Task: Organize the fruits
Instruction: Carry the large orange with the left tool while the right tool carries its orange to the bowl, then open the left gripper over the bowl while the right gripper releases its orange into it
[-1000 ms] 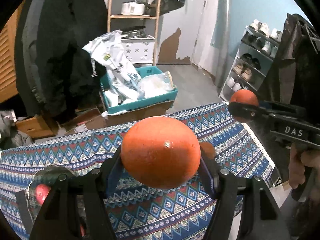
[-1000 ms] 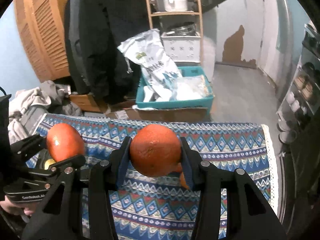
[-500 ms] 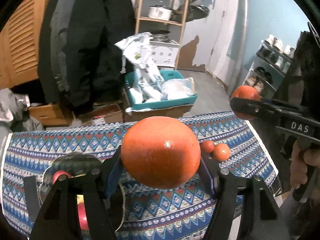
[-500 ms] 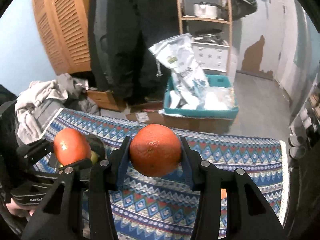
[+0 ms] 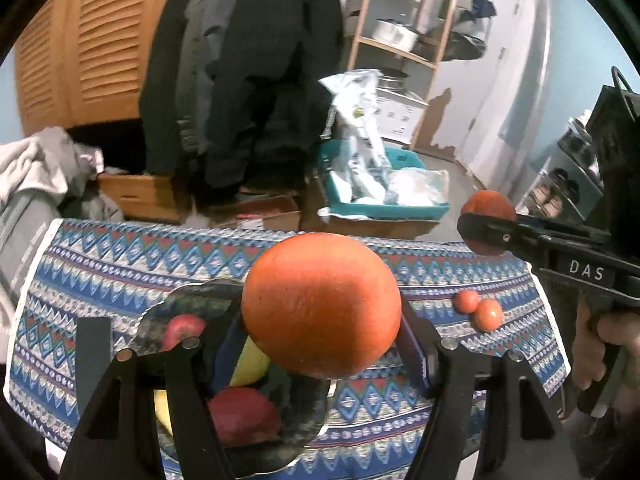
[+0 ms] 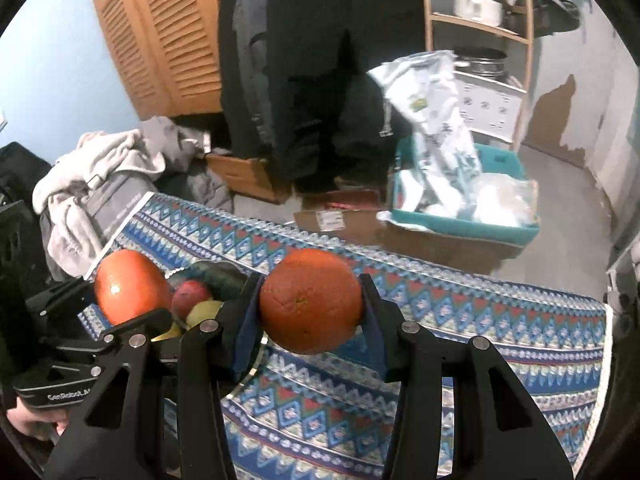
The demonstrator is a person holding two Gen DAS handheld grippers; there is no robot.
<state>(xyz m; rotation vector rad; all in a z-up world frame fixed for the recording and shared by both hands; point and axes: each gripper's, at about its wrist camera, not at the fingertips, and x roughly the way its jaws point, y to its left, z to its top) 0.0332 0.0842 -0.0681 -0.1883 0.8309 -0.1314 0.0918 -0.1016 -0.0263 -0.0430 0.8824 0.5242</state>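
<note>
My left gripper is shut on a big orange, held above a glass bowl that holds red and yellow fruit. My right gripper is shut on a second orange over the patterned cloth. In the left wrist view the right gripper hangs at the right with its orange. The right wrist view shows the left gripper and its orange at the left, over the bowl. Two small orange fruits lie on the cloth.
A blue patterned cloth covers the table. Behind it stand a teal crate with bags, cardboard boxes, hanging dark coats, a wooden shelf with pots and a heap of grey clothes.
Both grippers have swung left across the table with their oranges still held. The bowl of fruit has come under the left gripper, and the two small fruits now lie off to its right.
</note>
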